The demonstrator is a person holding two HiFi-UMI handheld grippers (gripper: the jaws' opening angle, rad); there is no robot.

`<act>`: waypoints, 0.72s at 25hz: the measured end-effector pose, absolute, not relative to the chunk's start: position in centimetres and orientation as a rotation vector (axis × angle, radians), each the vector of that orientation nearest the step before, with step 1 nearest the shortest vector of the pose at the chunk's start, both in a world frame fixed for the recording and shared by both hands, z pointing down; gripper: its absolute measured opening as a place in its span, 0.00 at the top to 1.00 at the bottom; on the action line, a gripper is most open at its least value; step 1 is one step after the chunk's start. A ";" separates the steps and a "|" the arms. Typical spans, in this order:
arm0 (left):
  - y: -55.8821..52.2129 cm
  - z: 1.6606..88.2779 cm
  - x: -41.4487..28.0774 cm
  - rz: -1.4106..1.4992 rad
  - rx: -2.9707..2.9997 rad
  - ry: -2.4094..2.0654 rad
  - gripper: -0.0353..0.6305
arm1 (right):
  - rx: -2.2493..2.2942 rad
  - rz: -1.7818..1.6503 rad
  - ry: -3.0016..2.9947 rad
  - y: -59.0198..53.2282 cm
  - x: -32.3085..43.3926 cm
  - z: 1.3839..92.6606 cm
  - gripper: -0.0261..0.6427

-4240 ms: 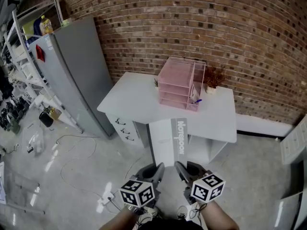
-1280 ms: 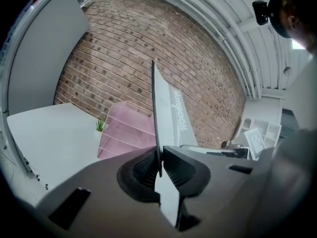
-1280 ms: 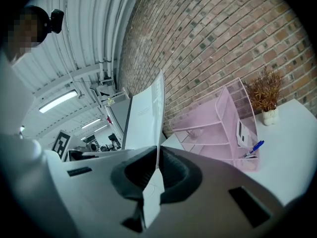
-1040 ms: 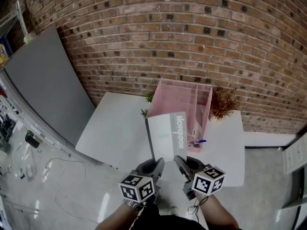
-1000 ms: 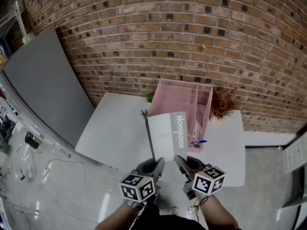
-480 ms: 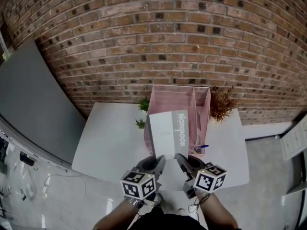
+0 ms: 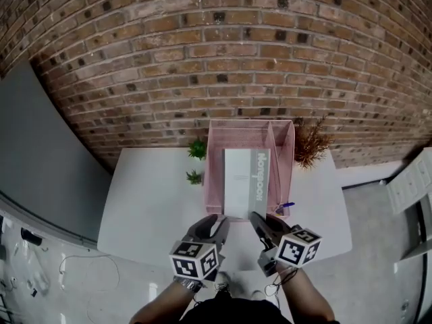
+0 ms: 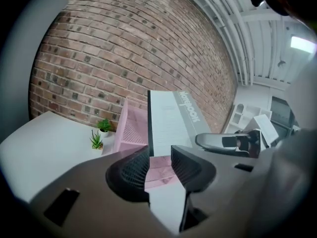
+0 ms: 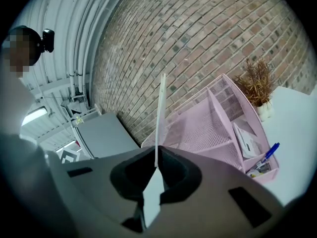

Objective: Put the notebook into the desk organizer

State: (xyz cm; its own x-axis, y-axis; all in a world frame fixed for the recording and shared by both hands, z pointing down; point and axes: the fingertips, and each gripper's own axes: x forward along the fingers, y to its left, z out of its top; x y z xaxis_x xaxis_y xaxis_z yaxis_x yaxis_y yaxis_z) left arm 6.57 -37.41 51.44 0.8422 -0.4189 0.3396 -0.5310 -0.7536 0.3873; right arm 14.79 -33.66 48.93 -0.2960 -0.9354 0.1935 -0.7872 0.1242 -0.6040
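The grey-and-white notebook (image 7: 239, 181) hangs over the pink mesh desk organizer (image 7: 216, 155) on the white desk (image 7: 148, 194), its cover facing up. My right gripper (image 7: 256, 219) is shut on its near edge; the right gripper view shows the notebook (image 9: 160, 118) edge-on in the jaws, in front of the organizer (image 9: 208, 128). My left gripper (image 7: 217, 221) stands open, and its jaws have just been opening. In the left gripper view the notebook (image 8: 168, 123) rises just past the left gripper (image 8: 159, 155), and the pads do not press on it. The organizer (image 8: 130, 130) lies behind.
Two small green plants (image 7: 197, 148) (image 7: 194, 177) stand left of the organizer, and a dried plant in a pot (image 7: 309, 144) stands to its right. A blue pen (image 9: 267, 153) and papers (image 9: 245, 138) fill its narrow compartments. Behind is a brick wall, with a grey cabinet (image 7: 40, 147) at left.
The person has stepped up to the desk. The notebook has swung straight and moved forward over the organizer. The left jaws have spread off its near edge; the right still grips it.
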 end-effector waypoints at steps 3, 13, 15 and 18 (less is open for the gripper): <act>-37.3 51.1 6.5 0.314 2.572 -0.672 0.76 | -1.707 -0.925 2.149 -34.3 15.0 48.9 0.94; -38.1 48.6 7.9 0.259 2.687 -0.583 0.76 | -1.789 -0.966 2.140 -35.5 14.9 50.0 0.94; -38.2 48.4 8.4 0.256 2.702 -0.566 0.76 | -1.794 -0.970 2.141 -35.7 15.0 50.0 0.94; -38.5 48.6 9.2 0.271 2.727 -0.550 0.76 | -1.805 -0.986 2.137 -36.1 15.1 50.4 0.94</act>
